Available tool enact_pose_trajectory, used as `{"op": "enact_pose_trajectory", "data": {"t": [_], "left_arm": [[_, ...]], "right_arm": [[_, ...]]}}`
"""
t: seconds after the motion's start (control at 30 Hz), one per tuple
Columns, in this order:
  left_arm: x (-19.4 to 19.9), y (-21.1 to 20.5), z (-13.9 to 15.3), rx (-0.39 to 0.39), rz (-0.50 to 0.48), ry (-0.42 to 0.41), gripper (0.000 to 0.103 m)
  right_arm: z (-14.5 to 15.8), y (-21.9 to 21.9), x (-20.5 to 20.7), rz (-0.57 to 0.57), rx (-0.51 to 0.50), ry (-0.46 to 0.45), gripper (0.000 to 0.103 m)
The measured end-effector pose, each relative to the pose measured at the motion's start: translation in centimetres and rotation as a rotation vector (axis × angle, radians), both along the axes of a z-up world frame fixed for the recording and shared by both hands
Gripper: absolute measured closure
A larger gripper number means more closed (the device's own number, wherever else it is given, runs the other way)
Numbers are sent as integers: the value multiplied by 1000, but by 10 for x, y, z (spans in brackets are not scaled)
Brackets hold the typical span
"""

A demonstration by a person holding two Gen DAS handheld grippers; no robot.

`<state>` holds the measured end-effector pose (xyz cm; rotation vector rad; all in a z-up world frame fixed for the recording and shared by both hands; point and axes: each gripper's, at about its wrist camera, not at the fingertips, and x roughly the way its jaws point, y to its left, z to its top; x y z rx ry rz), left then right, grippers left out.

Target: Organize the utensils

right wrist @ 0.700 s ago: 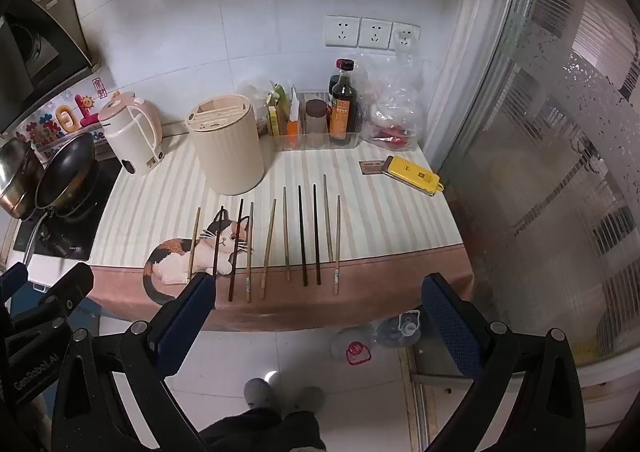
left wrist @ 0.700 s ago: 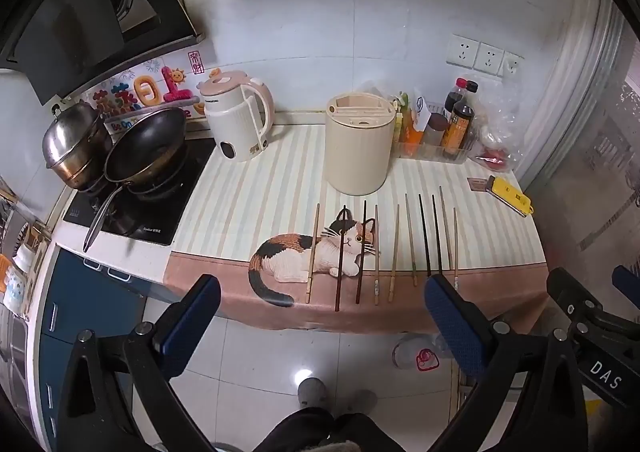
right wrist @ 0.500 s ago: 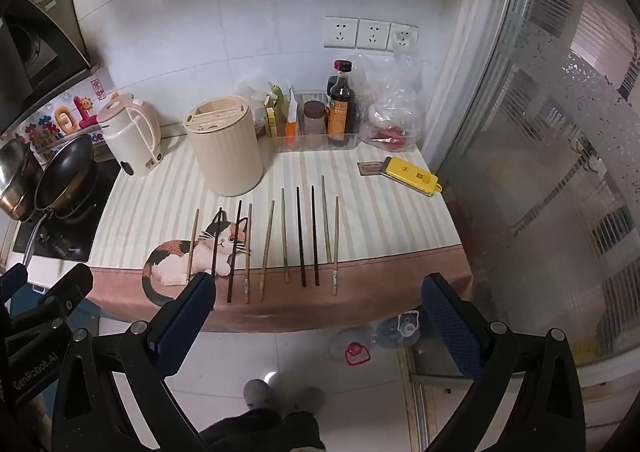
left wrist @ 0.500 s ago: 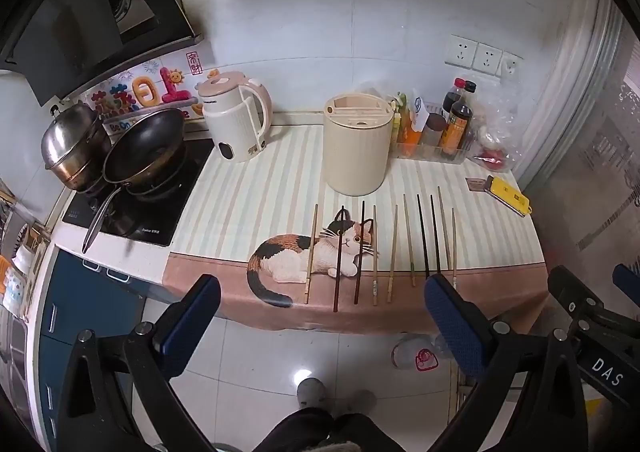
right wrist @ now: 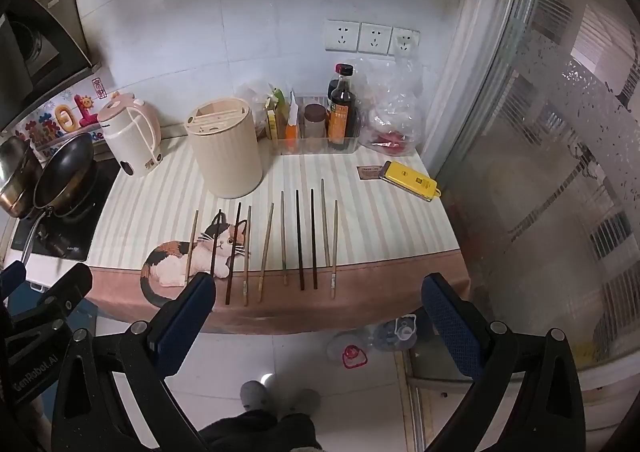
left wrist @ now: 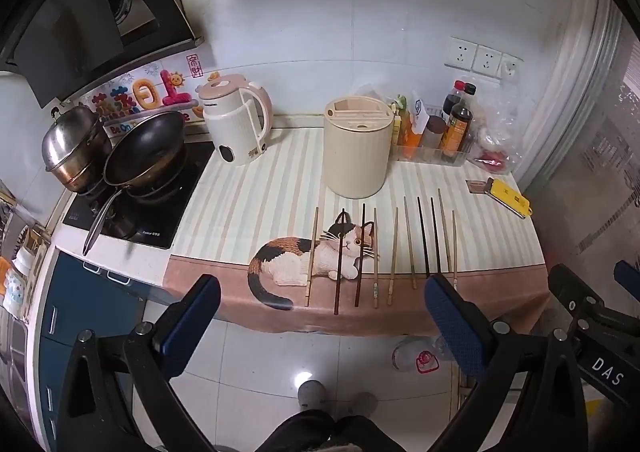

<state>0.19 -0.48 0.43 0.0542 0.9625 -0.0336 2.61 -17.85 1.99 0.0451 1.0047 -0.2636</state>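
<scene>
Several chopsticks (left wrist: 394, 248) (right wrist: 298, 238), some pale wood and some dark, lie side by side on the striped counter mat, their ends toward the front edge. Behind them stands a cream cylindrical utensil holder (left wrist: 357, 148) (right wrist: 225, 148) with slots in its lid. My left gripper (left wrist: 322, 304) hangs open in front of the counter, above the floor, nothing between its blue pads. My right gripper (right wrist: 318, 302) is open too, short of the counter's front edge, also holding nothing.
A pink-lidded kettle (left wrist: 236, 128), a wok (left wrist: 146, 152) and a steel pot (left wrist: 74, 148) on the hob stand at the left. A tray of sauce bottles (right wrist: 340, 120) and a plastic bag sit at the back right, a yellow box (right wrist: 412, 181) near the glass door. A person's feet show on the tiled floor (left wrist: 280, 356).
Both views have drifted slightly closer to the counter; the chopsticks and holder have not moved. Both grippers remain open.
</scene>
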Motion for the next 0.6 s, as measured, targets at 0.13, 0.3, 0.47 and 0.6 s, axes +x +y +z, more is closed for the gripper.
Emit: {"op": "enact_pose_trajectory", "data": {"t": [0.13,0.3,0.47,0.6], "left_arm": [[1,-1,2,8,2,-7,0],[0,-1,0,6,6,-13,0],[-2,0,0,3,7,-15,0],[-2,1,0,2,2,-18,0]], "right_arm": [[-1,0,0,4,-7,-4,0],[0,1,1,8,-8,-5,0],[1,1,0,9,-10,-13,0],[2,1,0,9,-9,-18,0]]}}
